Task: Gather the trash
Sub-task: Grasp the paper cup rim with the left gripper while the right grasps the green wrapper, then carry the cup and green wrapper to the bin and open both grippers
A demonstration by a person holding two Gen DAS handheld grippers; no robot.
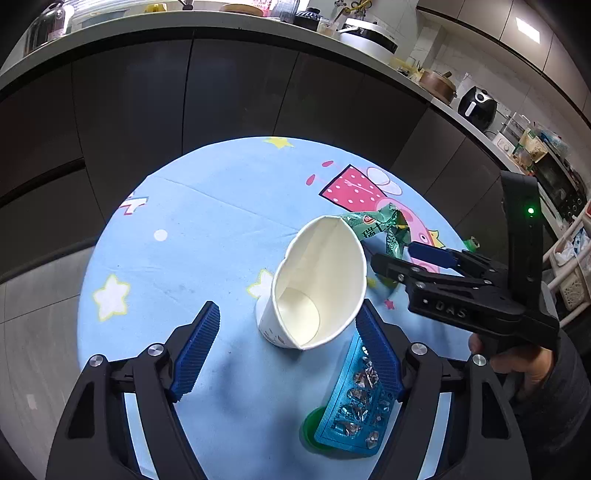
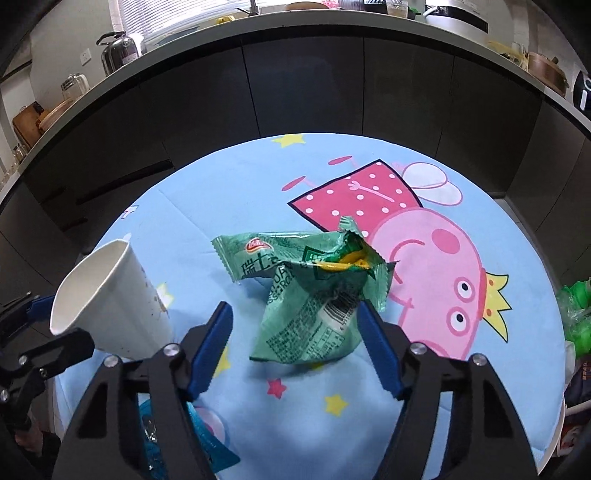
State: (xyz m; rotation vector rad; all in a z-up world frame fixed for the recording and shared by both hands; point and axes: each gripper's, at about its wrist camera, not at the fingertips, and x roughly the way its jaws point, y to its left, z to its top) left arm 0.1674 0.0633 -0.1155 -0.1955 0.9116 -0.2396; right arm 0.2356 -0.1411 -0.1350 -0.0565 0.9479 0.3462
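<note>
Home kitchen, countertop (image 1: 110, 27), kettle (image 2: 120, 55), cabinets (image 1: 240, 92)

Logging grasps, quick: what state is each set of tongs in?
Left tongs: open around the squashed white paper cup.
Right tongs: open around the crumpled green wrapper.

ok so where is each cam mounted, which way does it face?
Left wrist: on the left tool, angled down at the paper cup between its fingers; a hand holding the right tool shows.
Right wrist: on the right tool, angled down at the green wrapper; the left tool shows at the left edge.
Shared: cup, wrapper, blue blister pack, cartoon tablecloth.
</note>
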